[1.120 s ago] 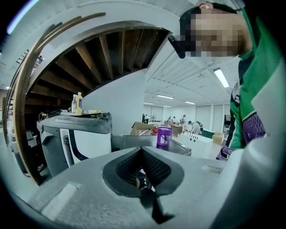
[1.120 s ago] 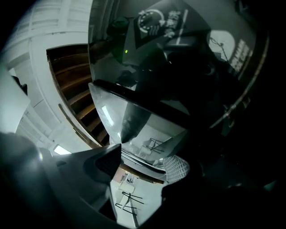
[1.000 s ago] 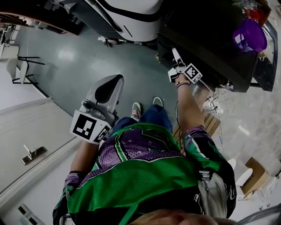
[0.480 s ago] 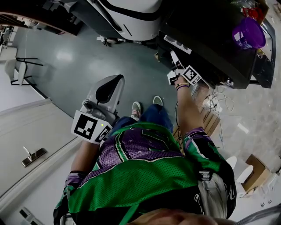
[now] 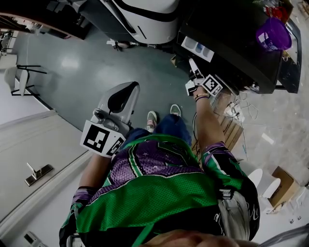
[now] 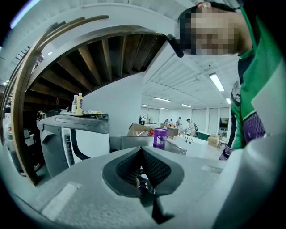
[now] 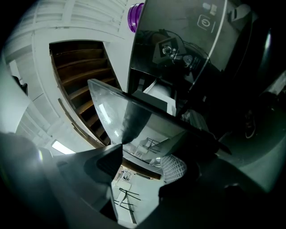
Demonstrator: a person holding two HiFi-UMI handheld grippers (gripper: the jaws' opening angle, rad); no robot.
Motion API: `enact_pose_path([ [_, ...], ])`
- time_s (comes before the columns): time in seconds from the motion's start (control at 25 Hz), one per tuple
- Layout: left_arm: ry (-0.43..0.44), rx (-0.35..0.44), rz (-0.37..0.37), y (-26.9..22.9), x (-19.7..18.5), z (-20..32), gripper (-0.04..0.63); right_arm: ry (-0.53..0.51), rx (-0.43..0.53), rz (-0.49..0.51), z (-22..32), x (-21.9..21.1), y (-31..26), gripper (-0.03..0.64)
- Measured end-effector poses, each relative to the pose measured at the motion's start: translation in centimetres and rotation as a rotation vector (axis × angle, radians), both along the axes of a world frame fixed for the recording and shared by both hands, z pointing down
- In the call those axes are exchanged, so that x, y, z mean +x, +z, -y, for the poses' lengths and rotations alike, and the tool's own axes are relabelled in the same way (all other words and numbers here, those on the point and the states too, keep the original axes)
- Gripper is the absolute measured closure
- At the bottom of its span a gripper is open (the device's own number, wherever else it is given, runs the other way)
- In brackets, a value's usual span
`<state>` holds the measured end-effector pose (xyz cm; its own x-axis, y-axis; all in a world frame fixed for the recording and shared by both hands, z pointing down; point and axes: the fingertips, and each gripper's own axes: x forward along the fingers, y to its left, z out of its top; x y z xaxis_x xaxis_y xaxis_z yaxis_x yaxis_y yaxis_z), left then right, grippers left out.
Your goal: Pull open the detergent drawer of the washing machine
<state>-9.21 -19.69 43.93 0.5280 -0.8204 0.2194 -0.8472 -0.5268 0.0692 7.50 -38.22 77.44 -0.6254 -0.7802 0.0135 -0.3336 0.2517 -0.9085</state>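
The dark washing machine stands at the upper right of the head view. Its detergent drawer juts out of the front, showing white and blue compartments. My right gripper is at the drawer's front, jaws wide around it. In the right gripper view the glossy drawer front crosses both tips of the right gripper, and the white drawer body shows behind it. My left gripper hangs free over the floor, away from the machine. In its own view the left gripper is shut with nothing between its pads.
A purple cup sits on top of the machine. A white appliance stands to the machine's left. Loose cables and cardboard boxes lie at the right. A white door with a handle is at the left, and my feet are on the grey floor.
The detergent drawer has slid out of the machine, hidden one second ago and now showing its compartments. My right gripper has drawn back with it. The left gripper has drifted slightly.
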Motion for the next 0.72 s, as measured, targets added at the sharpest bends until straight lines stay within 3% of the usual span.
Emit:
enact_pose_path([
  [0.72,0.128,0.004,0.001,0.3,-1.2,-3.1,0.578,0.004,0.001,-0.015,-6.4,-2.1,0.2,0.359],
])
